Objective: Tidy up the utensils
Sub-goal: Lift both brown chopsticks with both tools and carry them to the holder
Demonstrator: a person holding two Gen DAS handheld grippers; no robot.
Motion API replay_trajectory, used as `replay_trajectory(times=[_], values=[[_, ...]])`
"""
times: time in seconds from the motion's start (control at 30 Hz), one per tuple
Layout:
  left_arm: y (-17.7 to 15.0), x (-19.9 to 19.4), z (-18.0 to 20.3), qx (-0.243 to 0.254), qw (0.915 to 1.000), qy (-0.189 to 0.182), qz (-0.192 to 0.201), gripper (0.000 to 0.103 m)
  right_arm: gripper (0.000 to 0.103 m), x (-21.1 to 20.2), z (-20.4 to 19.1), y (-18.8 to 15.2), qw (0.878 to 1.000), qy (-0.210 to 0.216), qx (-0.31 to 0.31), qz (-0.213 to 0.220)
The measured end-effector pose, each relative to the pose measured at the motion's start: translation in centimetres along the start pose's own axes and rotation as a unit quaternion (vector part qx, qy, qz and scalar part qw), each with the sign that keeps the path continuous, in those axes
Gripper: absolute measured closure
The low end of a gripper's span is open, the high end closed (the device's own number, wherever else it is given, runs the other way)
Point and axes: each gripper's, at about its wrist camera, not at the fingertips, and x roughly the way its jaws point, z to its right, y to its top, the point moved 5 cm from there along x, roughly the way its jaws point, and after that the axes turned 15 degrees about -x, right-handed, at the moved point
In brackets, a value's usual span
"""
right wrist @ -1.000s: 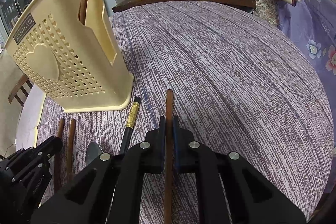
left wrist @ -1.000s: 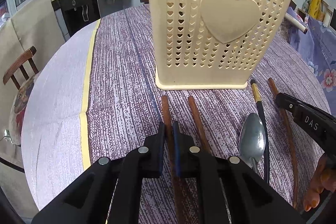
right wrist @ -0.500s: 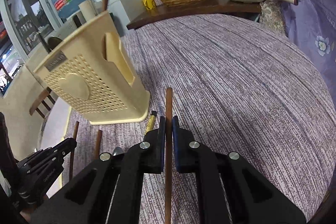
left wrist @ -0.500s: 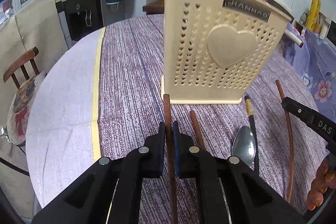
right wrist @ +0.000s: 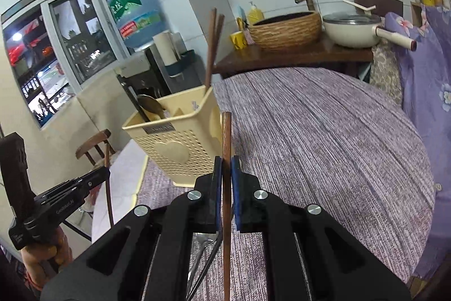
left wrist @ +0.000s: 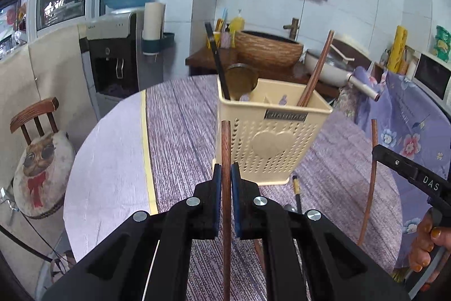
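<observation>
My left gripper [left wrist: 226, 172] is shut on a brown wooden chopstick [left wrist: 225, 143], held off the table and pointing at the cream perforated utensil holder [left wrist: 270, 143]. My right gripper [right wrist: 225, 169] is shut on a second brown chopstick [right wrist: 226, 137], with the holder [right wrist: 180, 145] to its left. Each gripper shows in the other's view, carrying its stick [left wrist: 372, 174] [right wrist: 107, 160]. A black chopstick [left wrist: 216, 61], a metal spoon [left wrist: 242, 78] and brown chopsticks [left wrist: 315, 69] stand in the holder. On the cloth lie a black gold-banded chopstick [left wrist: 296, 186] and a spoon [right wrist: 201, 243].
The round table [right wrist: 324, 145] wears a purple striped cloth. A wooden chair with a cat cushion [left wrist: 42, 160] stands at its left edge, a water dispenser [left wrist: 118, 61] behind. A counter with a woven basin [right wrist: 284, 30] and a pan [right wrist: 352, 28] lies beyond; purple floral fabric [left wrist: 408, 131] hangs right.
Both grippers have risen from the table with their chopsticks lifted clear of the cloth. The holder, seen from low and close before, now shows its open top.
</observation>
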Motion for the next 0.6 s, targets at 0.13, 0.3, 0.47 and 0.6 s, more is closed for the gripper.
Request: replay_trajectory(times=[0.13,0.3,0.47,0.6], values=[[0.9,-1.7,0.2,0.005,0.9997,-0.009,0.021,0.095,0.095,-2.0,-0.6,1.0,1.000,0.009,-0.015,0.018],[1.6,-3.2,0.3,0.005,0.9992,-0.023,0.033,0.095,0.095,-3.6,-1.5,2.0,0.998,0.015,-0.040,0.034],[1.9,-4.0,0.5,0.008,0.9987,-0.027,0.043,0.095,0.095,-4.5,-2.3,2.7,0.997,0.019,-0.055,0.043],[2.2,-4.4,0.3,0.007,0.9984,-0.028,0.049,0.095,0.095,-5.0,-2.7,3.2,0.997,0.024,-0.059,0.049]])
